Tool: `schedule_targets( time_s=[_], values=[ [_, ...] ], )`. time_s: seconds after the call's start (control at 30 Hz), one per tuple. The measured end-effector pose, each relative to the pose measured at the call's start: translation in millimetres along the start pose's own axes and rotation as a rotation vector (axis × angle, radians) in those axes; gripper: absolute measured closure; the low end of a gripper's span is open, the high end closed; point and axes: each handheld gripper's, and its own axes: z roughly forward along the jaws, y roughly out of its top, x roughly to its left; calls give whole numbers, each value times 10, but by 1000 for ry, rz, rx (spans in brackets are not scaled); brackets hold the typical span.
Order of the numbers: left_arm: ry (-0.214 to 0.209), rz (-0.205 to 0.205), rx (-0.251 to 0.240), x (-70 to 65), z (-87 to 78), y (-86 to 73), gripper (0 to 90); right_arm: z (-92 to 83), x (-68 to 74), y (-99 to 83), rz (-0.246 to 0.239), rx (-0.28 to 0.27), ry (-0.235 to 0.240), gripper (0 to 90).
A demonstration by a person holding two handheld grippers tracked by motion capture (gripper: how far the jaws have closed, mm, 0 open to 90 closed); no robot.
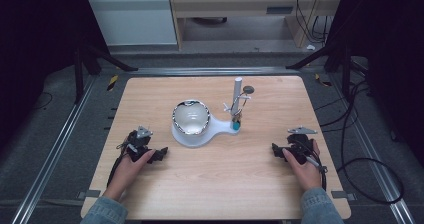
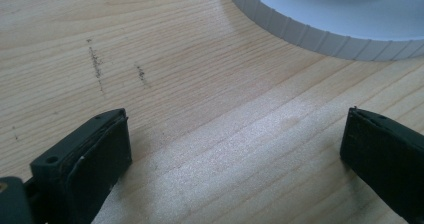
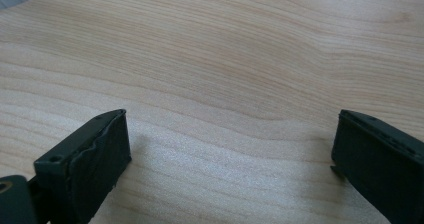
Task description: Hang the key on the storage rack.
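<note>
Glossy and probably fragile, the bowl (image 1: 190,116) sat mid-table on a white base (image 1: 215,127); its rim looked the best hold. Both the left gripper (image 1: 156,155) and the right gripper (image 1: 278,150) rested wide apart, holding nothing.

A pale cabinet (image 1: 131,19) and black cables (image 1: 367,149) beyond the table.

Soft overhead light on the table (image 1: 210,179), dark surroundings; close views slightly blurred.
</note>
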Motion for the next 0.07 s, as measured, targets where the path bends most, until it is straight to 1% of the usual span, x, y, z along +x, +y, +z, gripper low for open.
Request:
schedule_targets(
  time_s=[0.07],
  values=[
    [0, 0, 0, 0, 0, 0, 0, 2, 16, 0, 13, 3, -12, 14]
  ],
)
